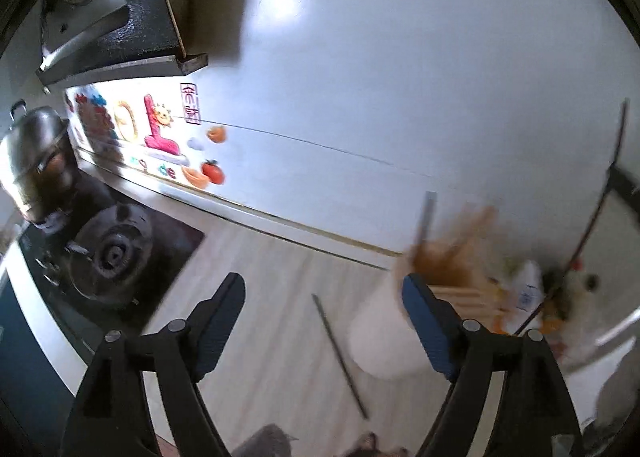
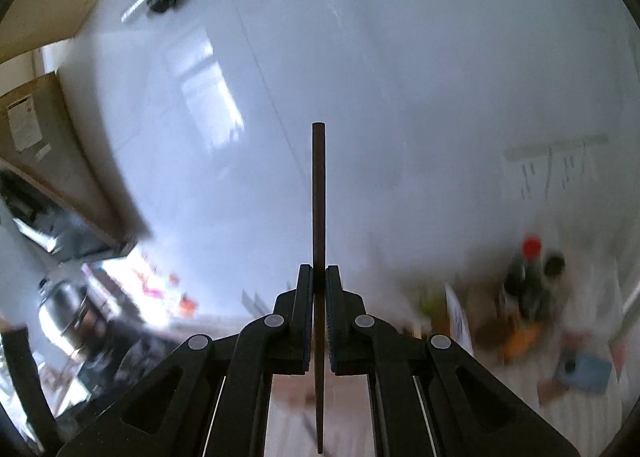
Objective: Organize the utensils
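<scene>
Running from the lower middle of the left wrist view up to the wall, the pale worktop has bare surface between a dark stove at its left edge and a white utensil holder at centre right, with blurred bottles and clutter crowding the far right. One dark chopstick lies loose on that bare stretch, slanting from centre toward the bottom, just left of the holder. Brown utensils stand blurred in the holder. The left tongs are spread wide with nothing between the blue pads, the right-hand pad overlapping the holder's rim in the picture; whether it touches is unclear. They point down at the worktop. In the right wrist view the right tongs are pressed together on a second dark chopstick, which stands straight up the frame's middle against the white wall, raised above blurred bottles at lower right.
</scene>
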Action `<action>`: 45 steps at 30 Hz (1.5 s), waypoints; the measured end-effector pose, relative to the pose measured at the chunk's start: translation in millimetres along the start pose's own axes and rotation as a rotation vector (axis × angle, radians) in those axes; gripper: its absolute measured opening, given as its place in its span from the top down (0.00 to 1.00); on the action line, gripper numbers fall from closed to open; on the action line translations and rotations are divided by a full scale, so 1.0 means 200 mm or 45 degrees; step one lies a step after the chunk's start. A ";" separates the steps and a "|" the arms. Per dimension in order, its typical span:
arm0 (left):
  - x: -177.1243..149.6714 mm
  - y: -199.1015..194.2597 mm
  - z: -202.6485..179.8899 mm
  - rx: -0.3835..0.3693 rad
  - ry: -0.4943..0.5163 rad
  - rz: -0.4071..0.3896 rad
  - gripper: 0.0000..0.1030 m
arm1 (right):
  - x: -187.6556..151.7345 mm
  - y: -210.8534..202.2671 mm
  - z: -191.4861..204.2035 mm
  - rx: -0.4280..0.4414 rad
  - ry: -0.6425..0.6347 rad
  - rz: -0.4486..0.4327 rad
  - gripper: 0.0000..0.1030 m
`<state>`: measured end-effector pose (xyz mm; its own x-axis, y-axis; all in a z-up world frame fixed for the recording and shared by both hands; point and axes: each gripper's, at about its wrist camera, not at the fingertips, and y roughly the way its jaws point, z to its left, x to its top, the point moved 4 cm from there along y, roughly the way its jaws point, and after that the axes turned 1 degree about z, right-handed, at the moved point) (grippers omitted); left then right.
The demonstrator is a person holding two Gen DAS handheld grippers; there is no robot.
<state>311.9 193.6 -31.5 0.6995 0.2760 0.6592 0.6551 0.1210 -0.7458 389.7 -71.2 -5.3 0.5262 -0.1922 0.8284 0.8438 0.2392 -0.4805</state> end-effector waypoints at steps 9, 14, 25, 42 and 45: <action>0.07 0.32 0.07 0.113 0.010 0.085 0.00 | 0.00 0.43 0.08 -0.024 -0.108 -0.152 0.94; -0.02 0.39 0.13 0.101 0.018 0.136 0.00 | -0.18 0.62 0.07 -0.013 -0.176 0.088 0.93; -0.59 0.59 0.53 0.236 0.134 0.419 0.00 | -0.86 0.28 0.15 -0.019 -0.189 0.553 0.60; -0.34 0.08 0.24 -0.059 0.320 0.120 0.00 | -0.90 0.08 0.19 -0.354 -0.072 0.563 0.04; -0.46 0.26 0.32 0.006 0.303 0.238 0.00 | -1.04 0.18 0.16 -0.274 -0.032 0.690 0.04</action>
<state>264.3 234.8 -137.3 0.8556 0.0628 0.5138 0.5075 0.0935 -0.8566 307.8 7.0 -185.3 0.8884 -0.0732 0.4531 0.4585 0.0976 -0.8833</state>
